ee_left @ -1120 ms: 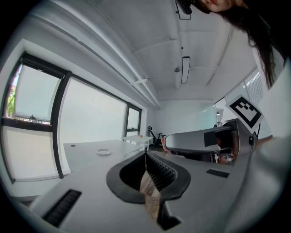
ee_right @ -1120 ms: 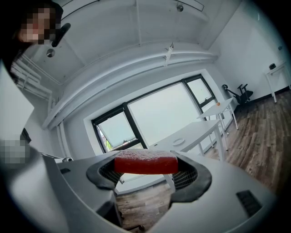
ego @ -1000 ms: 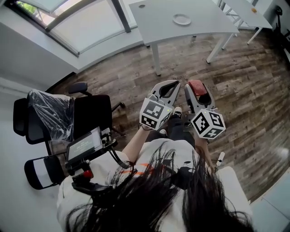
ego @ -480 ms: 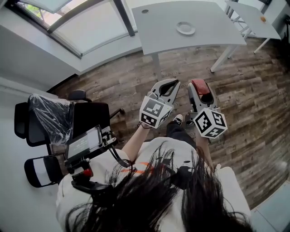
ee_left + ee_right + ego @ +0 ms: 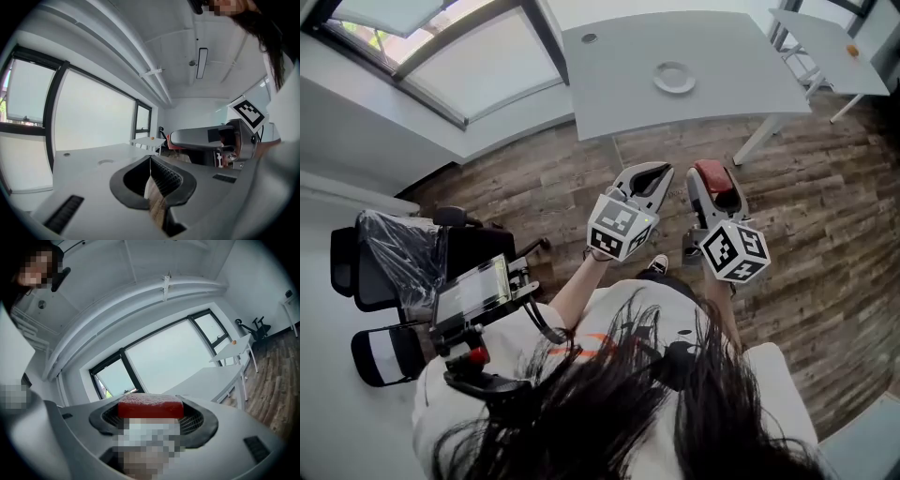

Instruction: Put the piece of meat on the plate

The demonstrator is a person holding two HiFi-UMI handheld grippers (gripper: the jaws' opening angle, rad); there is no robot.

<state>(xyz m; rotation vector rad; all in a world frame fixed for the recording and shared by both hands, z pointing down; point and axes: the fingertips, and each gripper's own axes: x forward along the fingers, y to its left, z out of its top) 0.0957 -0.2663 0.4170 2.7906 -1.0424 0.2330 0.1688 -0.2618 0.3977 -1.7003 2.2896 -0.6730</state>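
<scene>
The piece of meat [image 5: 713, 178] is a red block, and my right gripper [image 5: 712, 172] is shut on it. In the right gripper view the meat [image 5: 150, 406] fills the gap between the jaws of the right gripper [image 5: 150, 412]. My left gripper [image 5: 660, 171] is held beside it, shut and with nothing in it; its jaw tips meet in the left gripper view, where the left gripper [image 5: 150, 159] points at the table. Both are held over the wood floor, short of the white table [image 5: 722, 94]. A white plate [image 5: 675, 77] lies on that table, seen faintly as the plate [image 5: 106, 162].
Black office chairs [image 5: 441, 253], one wrapped in plastic, stand at the left. A second white table [image 5: 825, 37] at the top right carries a small orange object [image 5: 853, 51]. A window ledge [image 5: 441, 103] runs along the upper left. Table legs [image 5: 755, 141] stand ahead.
The table and plate have come lower and nearer in the head view as the person moves toward them. Both grippers keep their pose, and the meat stays held.
</scene>
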